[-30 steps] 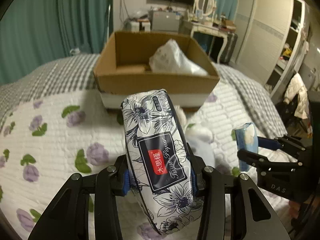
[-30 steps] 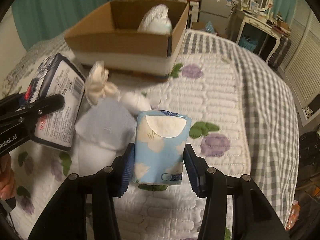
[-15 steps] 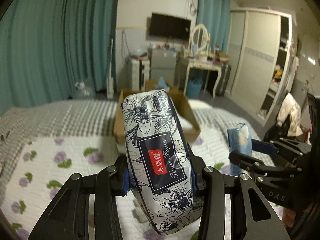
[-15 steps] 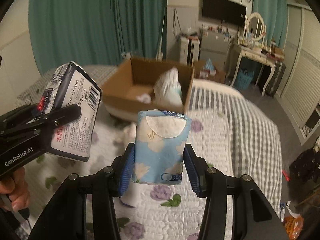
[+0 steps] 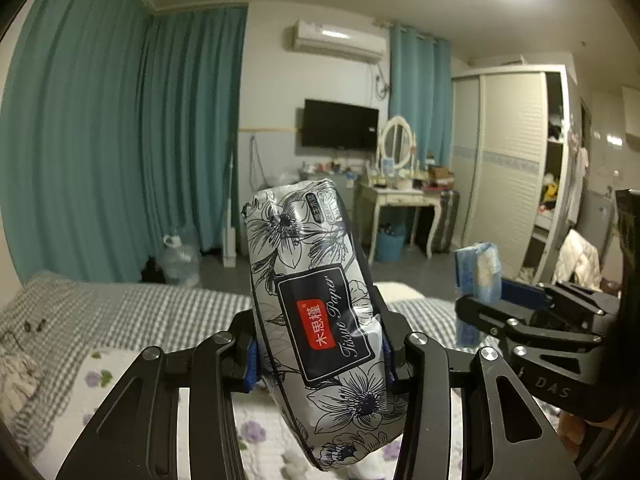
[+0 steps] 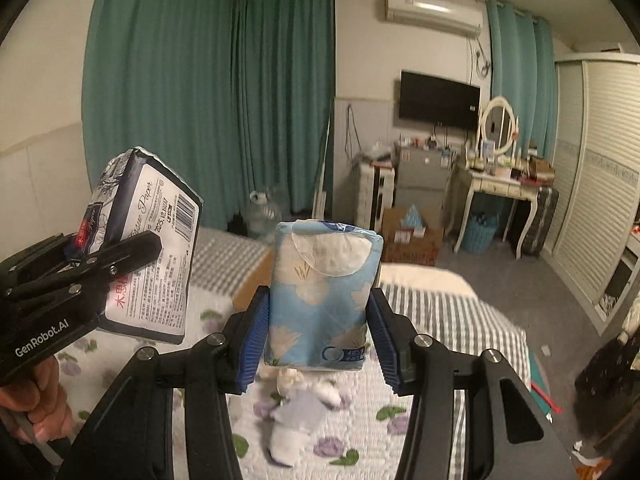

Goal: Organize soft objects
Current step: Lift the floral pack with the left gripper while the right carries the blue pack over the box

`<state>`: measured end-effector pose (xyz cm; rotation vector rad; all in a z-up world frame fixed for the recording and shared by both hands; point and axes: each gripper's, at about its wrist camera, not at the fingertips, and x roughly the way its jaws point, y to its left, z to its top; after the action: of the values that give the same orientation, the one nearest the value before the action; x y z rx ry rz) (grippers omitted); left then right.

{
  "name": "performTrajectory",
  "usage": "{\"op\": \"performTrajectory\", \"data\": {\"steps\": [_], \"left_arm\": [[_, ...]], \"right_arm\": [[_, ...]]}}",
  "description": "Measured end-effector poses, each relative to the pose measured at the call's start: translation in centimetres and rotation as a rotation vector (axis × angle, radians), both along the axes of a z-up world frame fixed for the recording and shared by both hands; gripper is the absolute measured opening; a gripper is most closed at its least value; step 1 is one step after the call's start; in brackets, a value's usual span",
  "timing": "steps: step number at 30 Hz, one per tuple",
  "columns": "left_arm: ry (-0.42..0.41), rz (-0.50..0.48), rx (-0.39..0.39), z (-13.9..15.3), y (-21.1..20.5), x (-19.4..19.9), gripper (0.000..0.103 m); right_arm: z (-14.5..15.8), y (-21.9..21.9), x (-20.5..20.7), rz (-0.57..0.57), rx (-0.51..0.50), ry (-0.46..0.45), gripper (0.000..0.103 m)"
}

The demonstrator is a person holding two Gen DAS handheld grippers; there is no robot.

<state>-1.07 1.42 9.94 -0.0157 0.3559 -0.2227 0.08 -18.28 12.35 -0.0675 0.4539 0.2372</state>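
My left gripper point(image 5: 318, 360) is shut on a black-and-white floral tissue pack point(image 5: 316, 312) and holds it high above the bed; the pack also shows in the right wrist view point(image 6: 146, 244). My right gripper point(image 6: 320, 340) is shut on a light blue tissue pack point(image 6: 322, 296), also raised; it shows at the right of the left wrist view point(image 5: 478, 276). A corner of the cardboard box point(image 6: 250, 284) peeks out behind the blue pack. White and lilac soft toys point(image 6: 300, 412) lie on the quilt below.
The flowered quilt point(image 6: 360, 432) and grey checked blanket point(image 5: 120, 312) cover the bed. Beyond it stand teal curtains point(image 5: 120, 140), a dressing table point(image 5: 400, 200), a wardrobe point(image 5: 516, 168) and a water jug point(image 5: 180, 260) on the floor.
Both grippers have risen and tilted upward with their packs. The box and bed have dropped toward the bottom of both views; the room's far wall now fills them.
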Motion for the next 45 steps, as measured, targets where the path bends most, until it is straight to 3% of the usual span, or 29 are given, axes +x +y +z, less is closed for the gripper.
{"op": "performTrajectory", "data": {"steps": [9, 17, 22, 29, 37, 40, 45], "left_arm": [[-0.025, 0.029, 0.006, 0.7, 0.0, 3.6, 0.044], [-0.018, 0.089, -0.002, -1.9, -0.2, 9.2, 0.044], [0.007, 0.118, 0.005, -5.7, 0.3, 13.2, 0.044], [0.086, 0.107, 0.056, -11.1, -0.3, 18.6, 0.044], [0.226, 0.058, 0.118, -17.6, -2.1, 22.3, 0.044], [0.217, 0.069, 0.167, -18.2, -2.8, 22.6, 0.044], [0.323, 0.017, 0.098, -19.6, -2.9, 24.5, 0.044]], "right_arm": [[4.0, -0.6, 1.8, -0.024, 0.030, -0.106, 0.048], [2.7, -1.1, 6.4, -0.047, 0.049, -0.150, 0.049], [-0.5, -0.7, 11.1, -0.037, 0.024, -0.123, 0.049], [-7.5, 0.5, 18.5, -0.013, -0.030, -0.022, 0.049], [-15.6, 1.8, 26.0, 0.008, -0.086, 0.157, 0.049], [-18.0, 1.7, 27.4, 0.015, -0.099, 0.208, 0.049], [-20.6, 1.8, 28.8, 0.003, -0.149, 0.270, 0.049]]}}
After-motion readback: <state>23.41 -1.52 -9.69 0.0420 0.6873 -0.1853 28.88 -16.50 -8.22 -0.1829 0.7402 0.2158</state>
